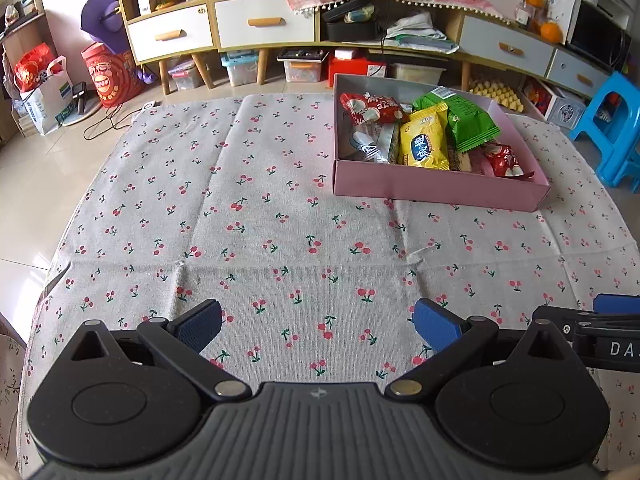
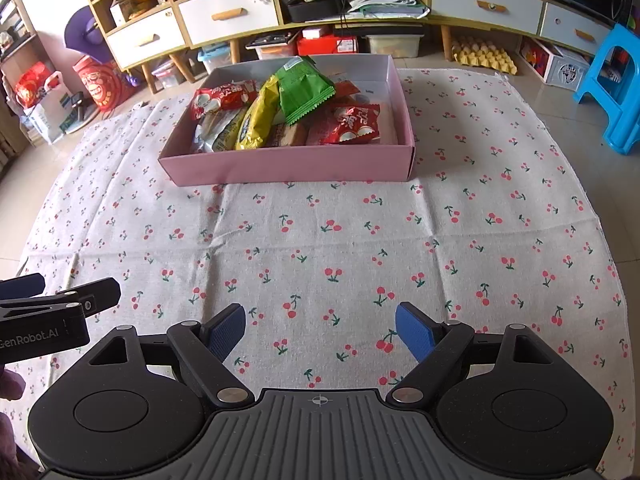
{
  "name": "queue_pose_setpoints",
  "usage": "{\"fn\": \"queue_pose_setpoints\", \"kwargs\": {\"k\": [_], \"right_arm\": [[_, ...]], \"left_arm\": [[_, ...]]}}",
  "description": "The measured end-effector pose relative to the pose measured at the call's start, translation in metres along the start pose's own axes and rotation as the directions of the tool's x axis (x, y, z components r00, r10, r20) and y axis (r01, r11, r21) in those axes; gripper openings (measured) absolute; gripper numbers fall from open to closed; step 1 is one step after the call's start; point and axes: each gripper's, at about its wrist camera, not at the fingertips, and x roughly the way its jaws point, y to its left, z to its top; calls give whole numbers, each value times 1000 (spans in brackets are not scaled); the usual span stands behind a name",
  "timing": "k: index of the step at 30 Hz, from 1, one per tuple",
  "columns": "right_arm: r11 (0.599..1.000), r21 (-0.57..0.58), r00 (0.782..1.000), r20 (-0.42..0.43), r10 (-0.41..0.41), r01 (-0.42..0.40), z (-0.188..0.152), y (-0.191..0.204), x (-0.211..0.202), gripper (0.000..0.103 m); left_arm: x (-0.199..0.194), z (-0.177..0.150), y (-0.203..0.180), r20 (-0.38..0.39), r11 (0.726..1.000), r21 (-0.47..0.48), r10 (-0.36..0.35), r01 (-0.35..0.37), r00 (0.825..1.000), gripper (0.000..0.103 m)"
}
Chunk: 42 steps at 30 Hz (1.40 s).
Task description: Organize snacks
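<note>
A shallow pink box [image 1: 436,188] [image 2: 288,166] sits on the cherry-print cloth, at the far right in the left wrist view and far centre-left in the right wrist view. It holds several snack packets: a green one [image 1: 464,118] [image 2: 304,90], a yellow one [image 1: 425,142] [image 2: 258,120] and red ones [image 1: 370,108] [image 2: 354,124]. My left gripper [image 1: 318,322] hangs open over bare cloth, well short of the box, nothing between its blue pads. My right gripper [image 2: 320,330] is likewise open and empty. Each gripper shows at the edge of the other's view.
The cloth [image 1: 256,208] covers a low table with floor around it. A long cabinet with drawers [image 2: 224,16] runs along the back, storage bins beneath. A blue plastic stool [image 2: 612,84] stands at the right, bags [image 1: 44,92] at the left.
</note>
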Motion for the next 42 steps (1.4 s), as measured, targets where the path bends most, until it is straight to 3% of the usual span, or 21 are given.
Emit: {"fn": "queue_pose_setpoints", "kwargs": {"k": [42], "right_arm": [[1000, 6, 1000, -22, 0, 0, -2, -1, 4, 84]], "left_arm": [[1, -2, -1, -5, 1000, 0, 0, 0, 1000, 102]]}}
